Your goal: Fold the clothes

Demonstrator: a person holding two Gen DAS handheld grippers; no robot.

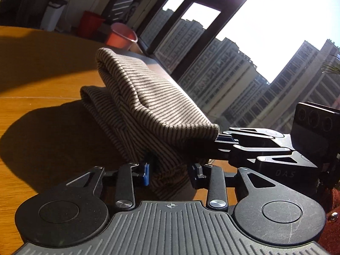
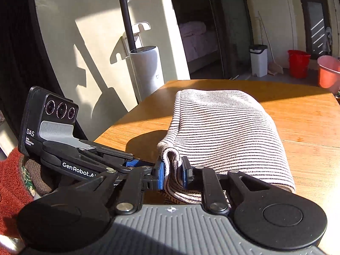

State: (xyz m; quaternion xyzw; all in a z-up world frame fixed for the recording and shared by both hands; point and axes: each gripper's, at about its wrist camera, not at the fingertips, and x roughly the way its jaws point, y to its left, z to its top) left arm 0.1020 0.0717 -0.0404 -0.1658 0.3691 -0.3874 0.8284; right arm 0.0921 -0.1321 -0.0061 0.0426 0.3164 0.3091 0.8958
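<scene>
A striped beige-and-black garment (image 1: 136,97) lies bunched and folded over on the wooden table (image 1: 38,80). My left gripper (image 1: 172,171) has its fingers on either side of the near hem, with cloth filling the gap between the blue pads. The right gripper (image 1: 225,140) enters that view from the right and pinches the upper hem. In the right wrist view my right gripper (image 2: 173,171) is shut on a fold of the garment (image 2: 225,127). The left gripper (image 2: 131,161) comes in from the left beside it.
The table's far edge (image 2: 233,82) faces a wall, a white cylinder stand (image 2: 146,70), a white bin (image 2: 258,60), a red bucket (image 2: 298,63) and a pink basin (image 2: 328,72). Large windows (image 1: 244,53) run along the table's right side.
</scene>
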